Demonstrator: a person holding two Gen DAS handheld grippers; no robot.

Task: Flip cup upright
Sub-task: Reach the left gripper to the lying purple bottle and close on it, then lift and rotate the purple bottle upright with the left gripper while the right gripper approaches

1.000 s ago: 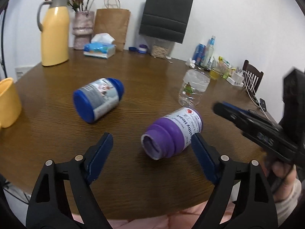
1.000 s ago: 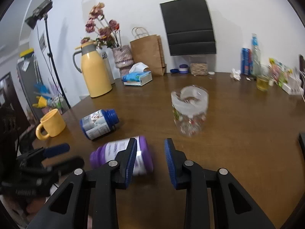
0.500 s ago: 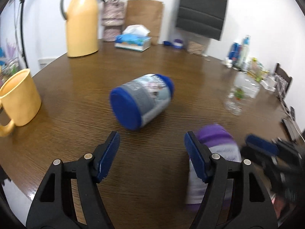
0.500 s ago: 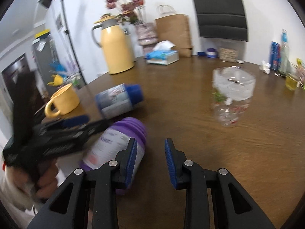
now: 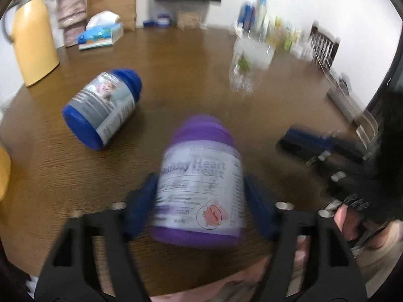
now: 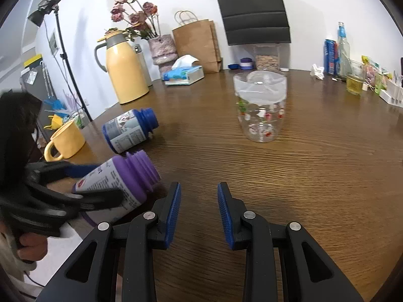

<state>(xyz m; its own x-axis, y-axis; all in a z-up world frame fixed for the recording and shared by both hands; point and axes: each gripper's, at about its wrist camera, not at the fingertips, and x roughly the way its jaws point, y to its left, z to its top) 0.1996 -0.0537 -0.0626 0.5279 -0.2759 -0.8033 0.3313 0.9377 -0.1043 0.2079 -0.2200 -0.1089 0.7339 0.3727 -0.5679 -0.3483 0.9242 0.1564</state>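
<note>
Purple bottle clamped in left gripper, tilted, neck toward 1 o'clock, not yet upright. Right gripper open, empty, above counter. Blue bottle on its side at 10 o'clock, unflipped. Glass cup standing at 12

I see my left gripper clamped on the blurred purple bottle, neck pointing away. A blue bottle lies on the table beyond; the clear cup stands farther back.
</note>
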